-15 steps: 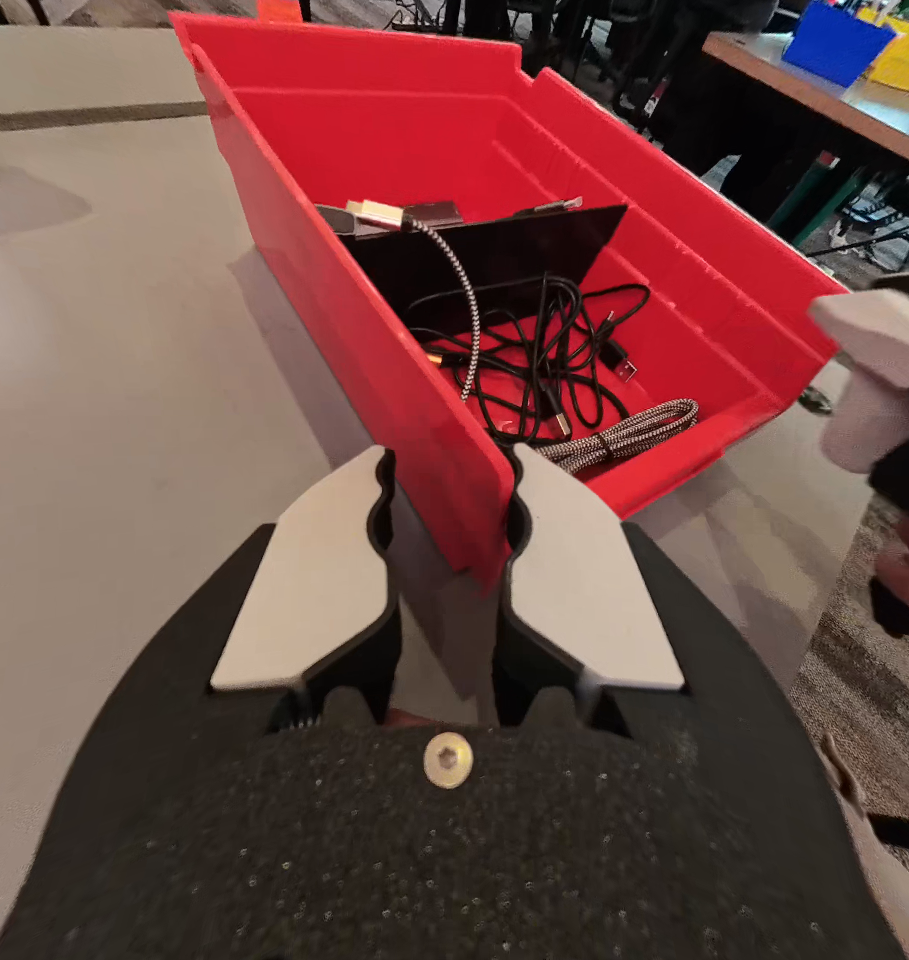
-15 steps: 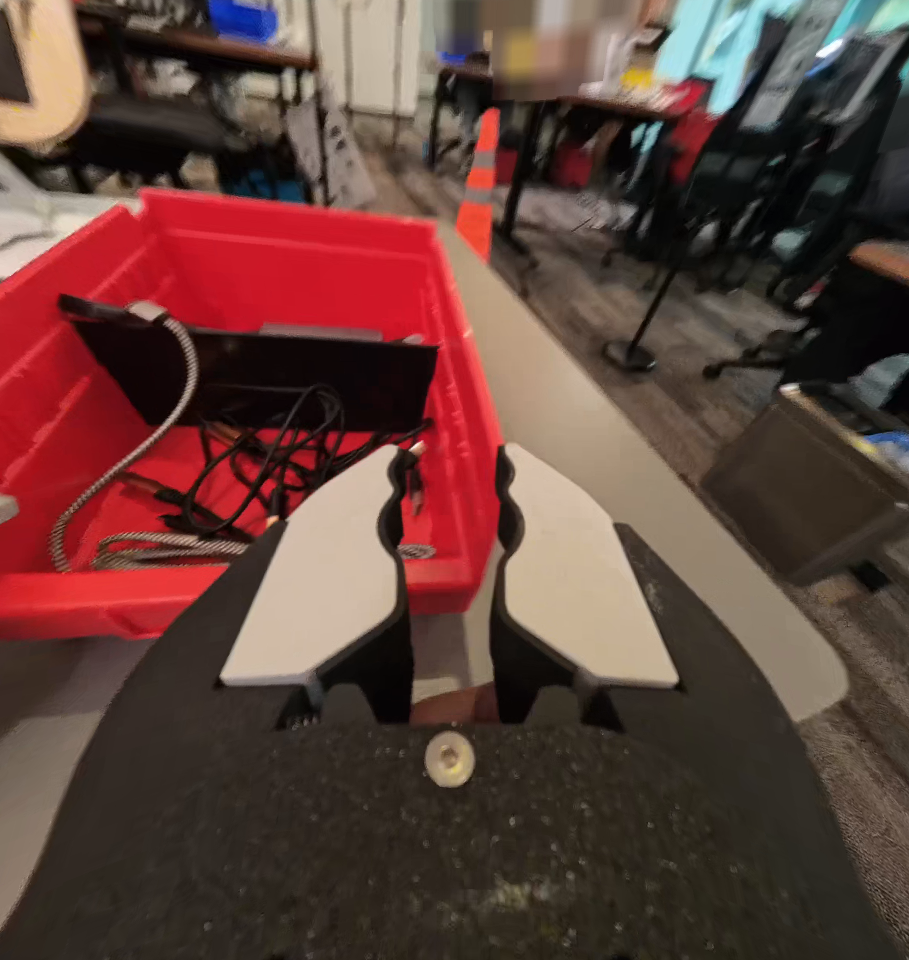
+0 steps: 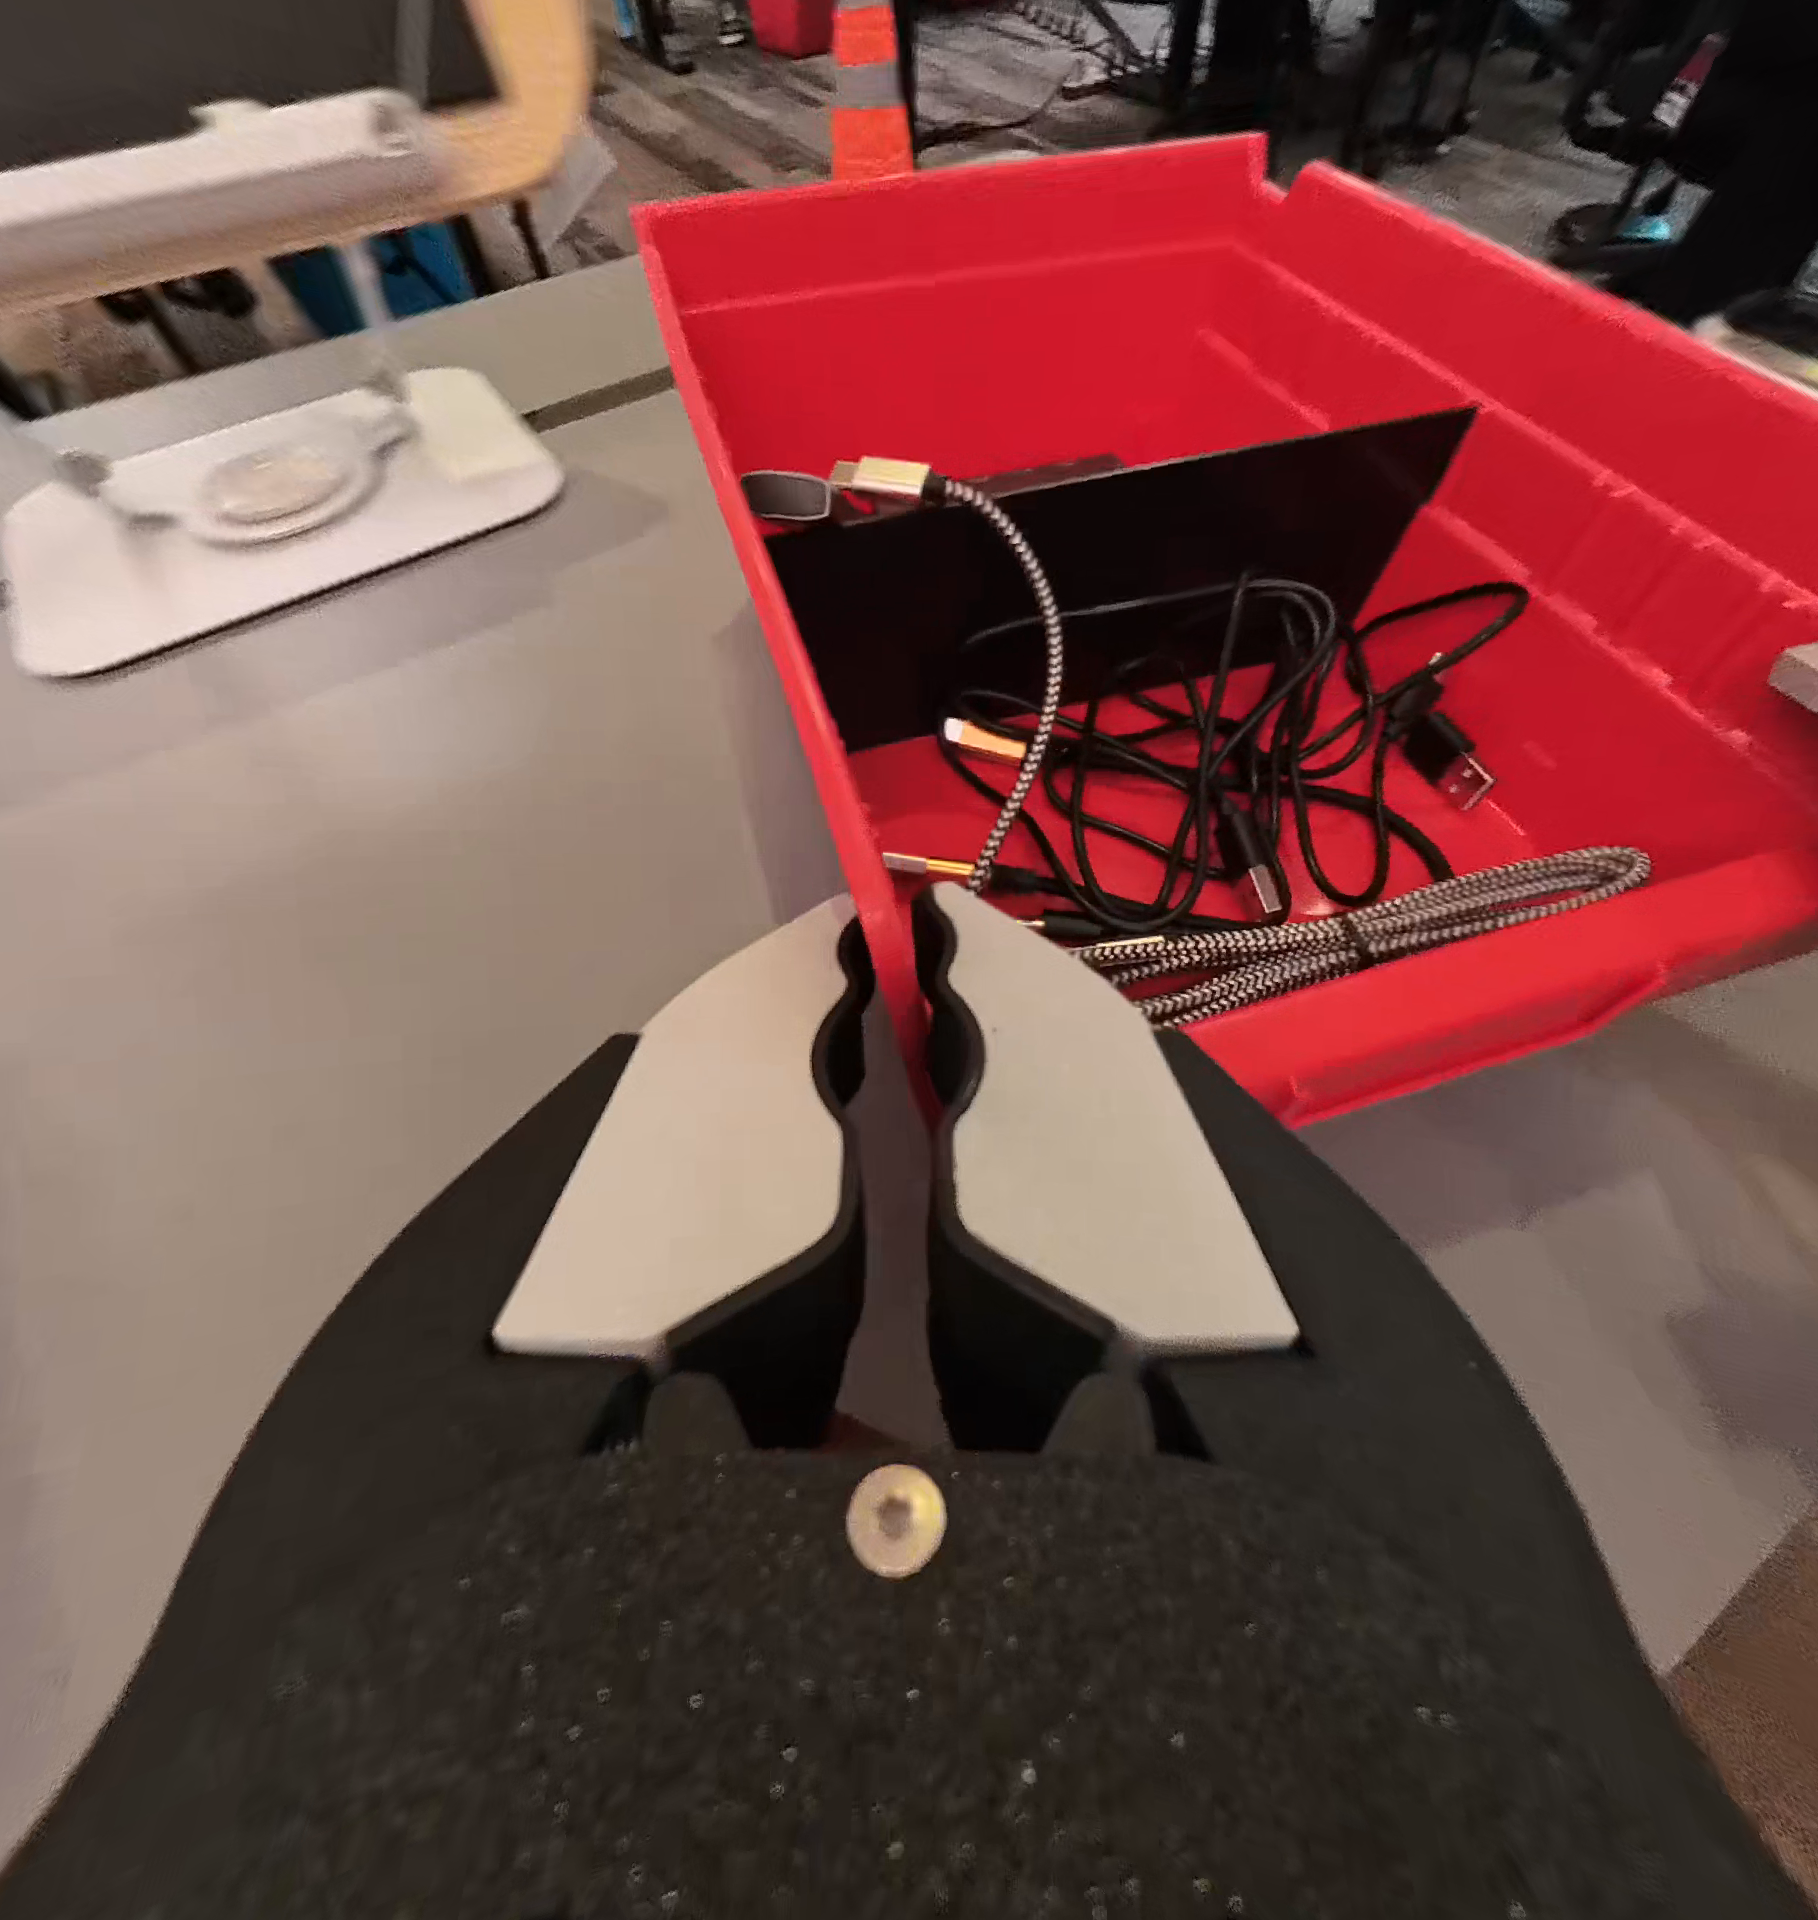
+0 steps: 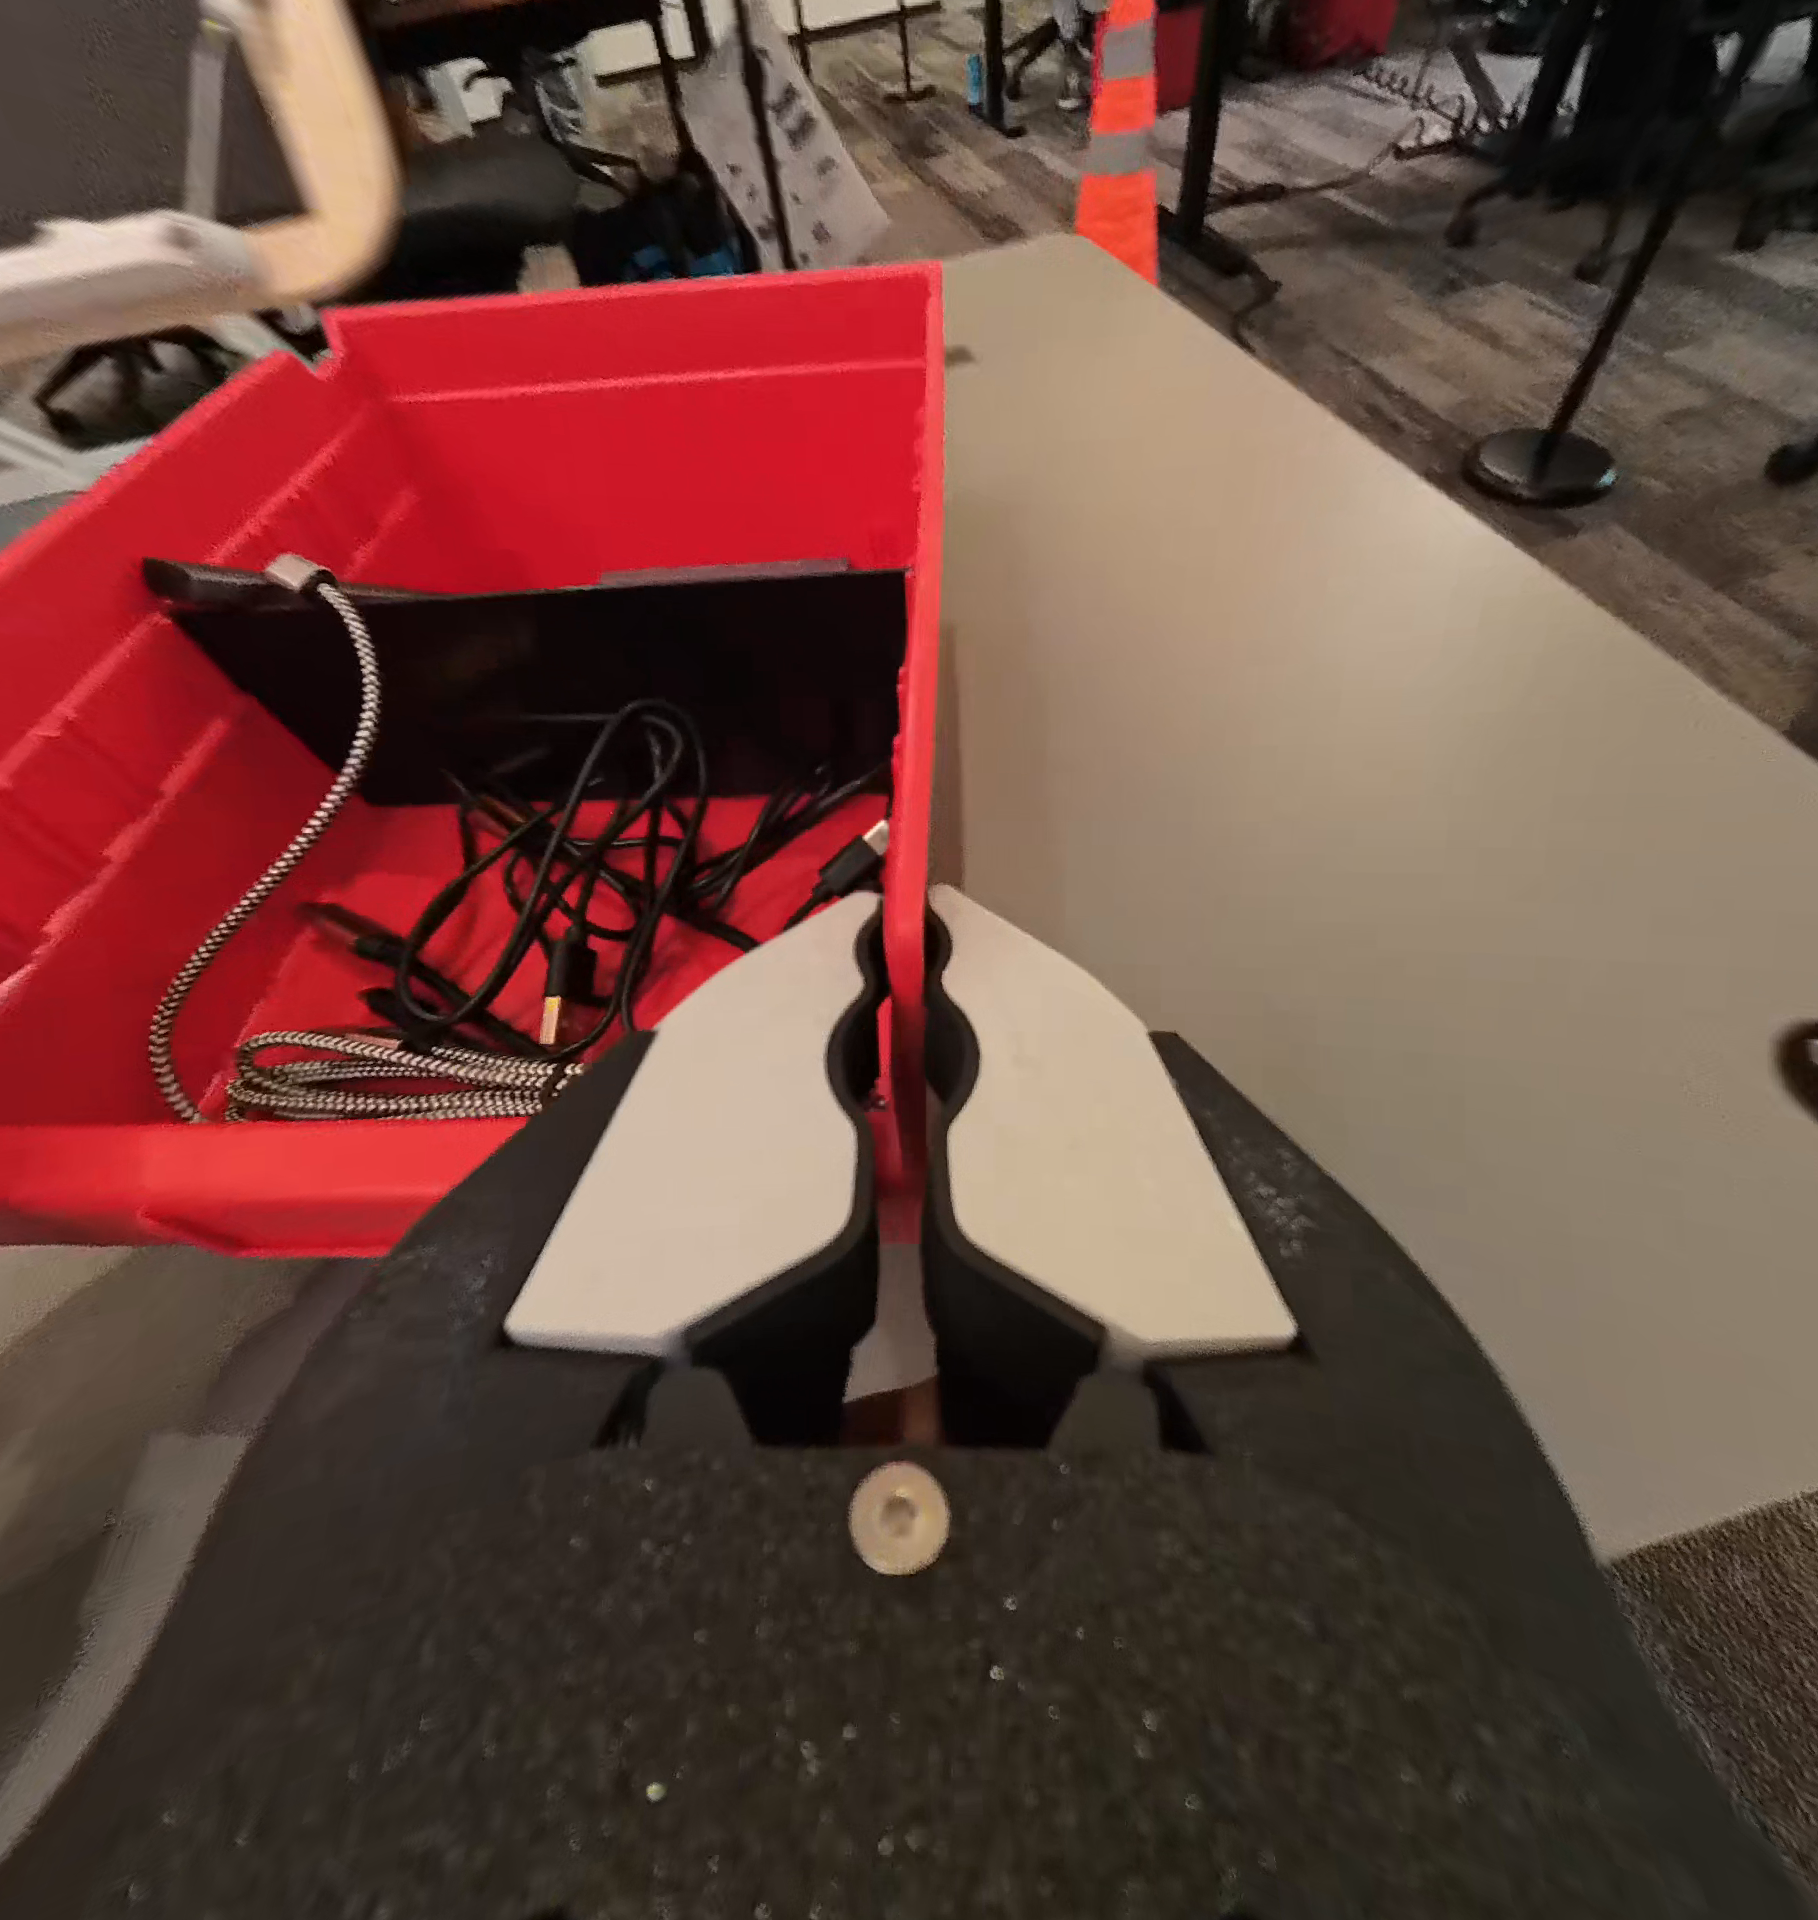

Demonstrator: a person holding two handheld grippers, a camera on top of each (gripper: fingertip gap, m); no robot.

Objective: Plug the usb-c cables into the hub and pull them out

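Gripping the bin (image 3: 1507,997) walls, both jaws nearly closed; limp cables (image 3: 1196,748) at 1 o'clock, best pinched by stiff plugs

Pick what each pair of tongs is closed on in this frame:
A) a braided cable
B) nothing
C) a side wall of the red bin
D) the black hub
C: the left tongs and the right tongs each pinch a side wall of the red bin; the cables lie loose inside it.

Glossy red plastic bin (image 3: 988,343), woven braided cable (image 3: 1404,930), smooth matt grey tabletop (image 3: 313,935).
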